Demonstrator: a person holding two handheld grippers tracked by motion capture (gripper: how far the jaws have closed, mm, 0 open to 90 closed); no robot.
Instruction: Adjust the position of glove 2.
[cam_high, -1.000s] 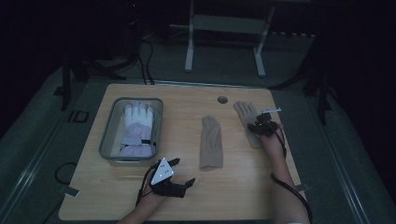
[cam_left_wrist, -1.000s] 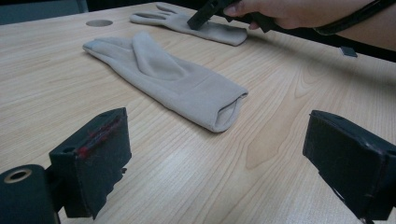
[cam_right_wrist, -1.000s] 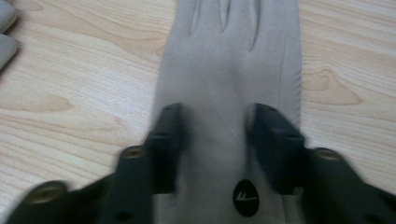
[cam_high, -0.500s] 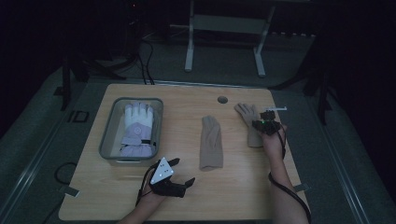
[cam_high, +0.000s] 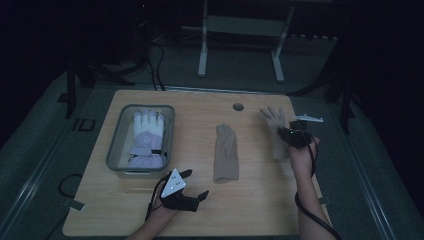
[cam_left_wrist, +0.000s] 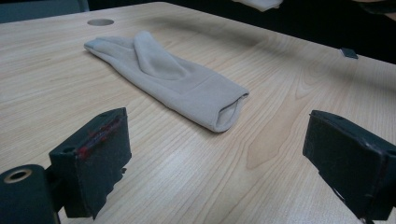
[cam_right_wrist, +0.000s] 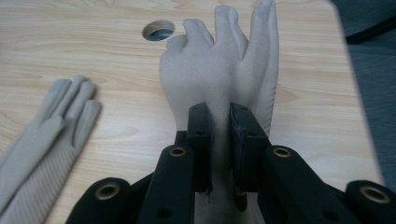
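Observation:
Two beige gloves are on the wooden table (cam_high: 250, 200). One glove (cam_high: 226, 152) (cam_left_wrist: 177, 84) (cam_right_wrist: 46, 140) lies flat at the table's middle. The other glove (cam_high: 274, 125) (cam_right_wrist: 219, 70) is at the right, and my right gripper (cam_high: 294, 136) (cam_right_wrist: 219, 126) is shut on its cuff end, fingers of the glove pointing away. My left gripper (cam_high: 192, 187) (cam_left_wrist: 224, 158) rests open near the front edge, its jaws wide apart, aimed at the cuff of the middle glove. A white and lilac padded glove (cam_high: 146, 137) lies in a clear bin (cam_high: 116, 145) at the left.
A round hole (cam_high: 238, 106) (cam_right_wrist: 159, 31) (cam_left_wrist: 100, 22) is cut in the table near its far edge. A metal stand (cam_high: 240, 30) stands on the floor behind the table. Cables run across the floor at the left.
My right gripper has drawn back toward the person, pulling the right glove with it. The left gripper has stayed in place.

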